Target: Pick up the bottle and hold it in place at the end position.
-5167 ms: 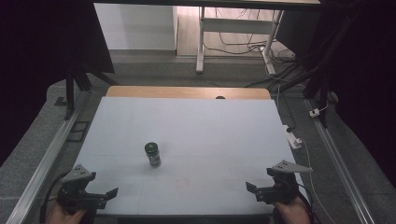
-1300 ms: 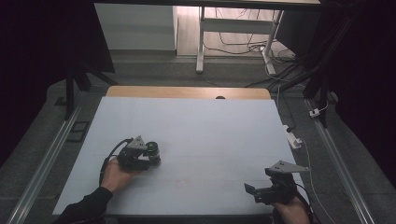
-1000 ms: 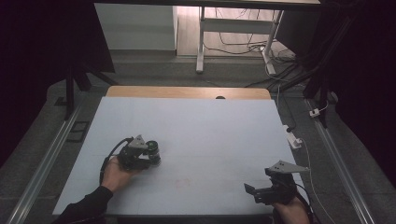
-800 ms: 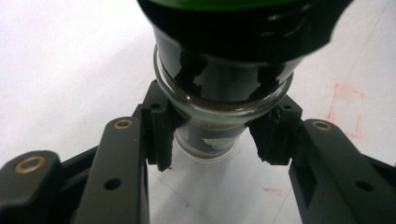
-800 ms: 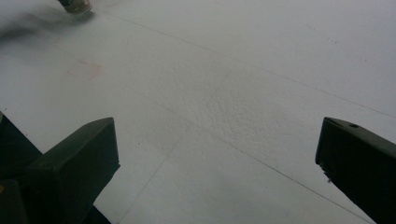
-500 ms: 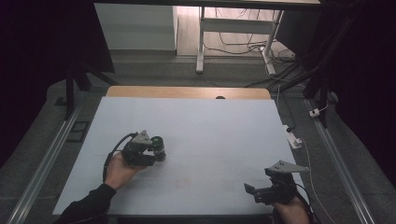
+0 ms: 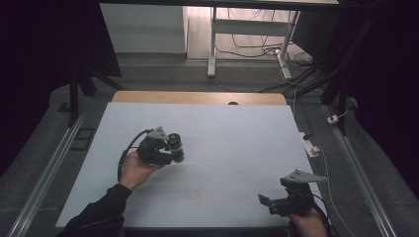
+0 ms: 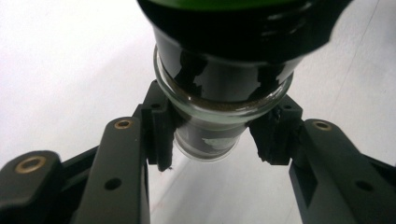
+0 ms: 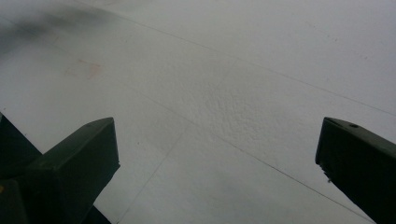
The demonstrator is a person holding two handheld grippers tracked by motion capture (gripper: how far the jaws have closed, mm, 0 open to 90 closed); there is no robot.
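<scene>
A small glass jar [image 7: 175, 147] with dark contents and a green lid hangs above the white table [image 7: 227, 133], left of its middle. My left gripper [image 7: 170, 150] is shut on it. In the left gripper view both pads press on the jar [image 8: 219, 102] near its base, and the jar tilts toward the camera. My right gripper [image 7: 267, 203] rests at the table's front right with its jaws wide apart. In the right gripper view nothing lies between the two jaws of that gripper [image 9: 217, 158], just the bare white surface.
A wooden strip [image 7: 197, 97] edges the table's far side. Metal rails [image 7: 44, 173] run along both sides. A white power strip [image 7: 310, 146] with cables lies off the right edge. Desk legs and cables stand on the floor beyond.
My left gripper has lifted the jar off the table and carried it a little up and to the right. The right gripper has stayed in place.
</scene>
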